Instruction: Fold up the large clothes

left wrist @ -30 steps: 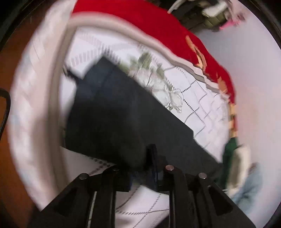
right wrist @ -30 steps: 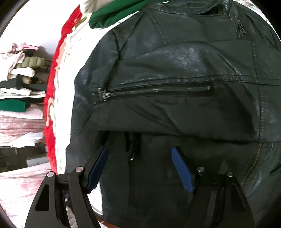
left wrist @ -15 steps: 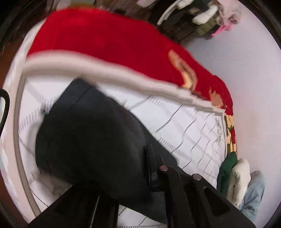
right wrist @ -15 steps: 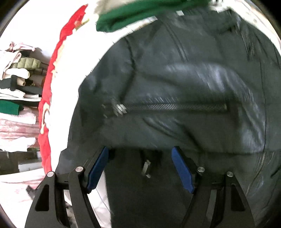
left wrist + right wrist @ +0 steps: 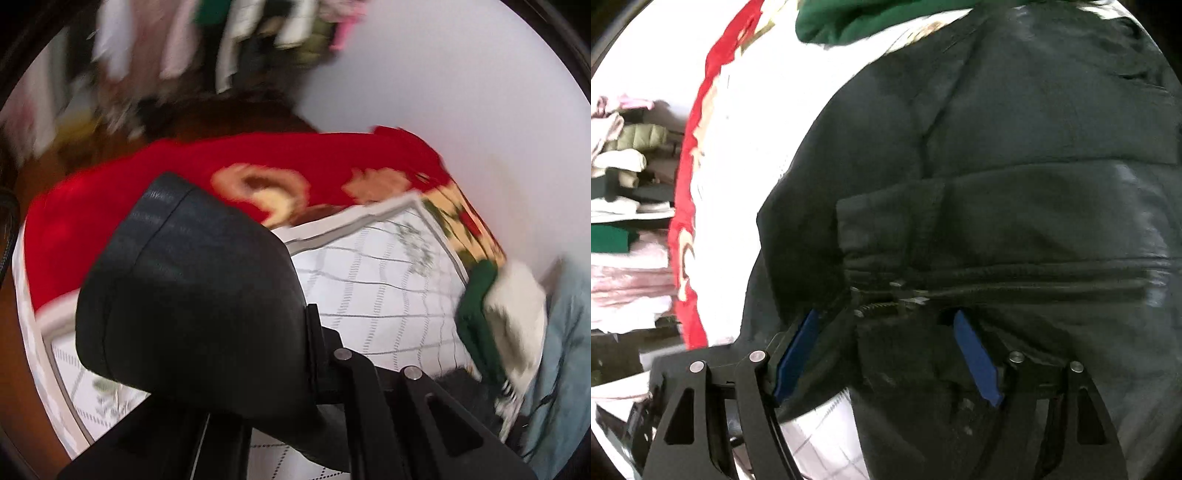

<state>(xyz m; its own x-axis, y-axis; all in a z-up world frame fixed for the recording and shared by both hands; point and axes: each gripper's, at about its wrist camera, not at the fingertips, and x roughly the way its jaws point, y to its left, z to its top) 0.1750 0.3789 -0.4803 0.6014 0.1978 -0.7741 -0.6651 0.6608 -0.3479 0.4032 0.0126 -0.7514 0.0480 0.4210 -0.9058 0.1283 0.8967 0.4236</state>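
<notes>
Gripping the black sleeve tight, the left claw was clenched on the cloth, and its jaws had just been closing with the sleeve between them. The sleeve filled the left wrist view from the middle out toward 9 o'clock, with its ribbed cuff end up at 10 o'clock, lifted above the bed. Under it lay a white checked bed sheet, and a red flowered blanket ran along the sheet's far edge at 12 o'clock. At 3 o'clock sat a pile of folded clothes, green and cream, blurred.

In the right wrist view, the black leather jacket lay spread over the bed and filled most of the picture. A zipper ran across it at the middle. The right claw was released, its blue pads wide apart, with jacket leather in the gap below the zipper. Whether the pads touched the leather I could not tell. A green garment lay at 12 o'clock.
</notes>
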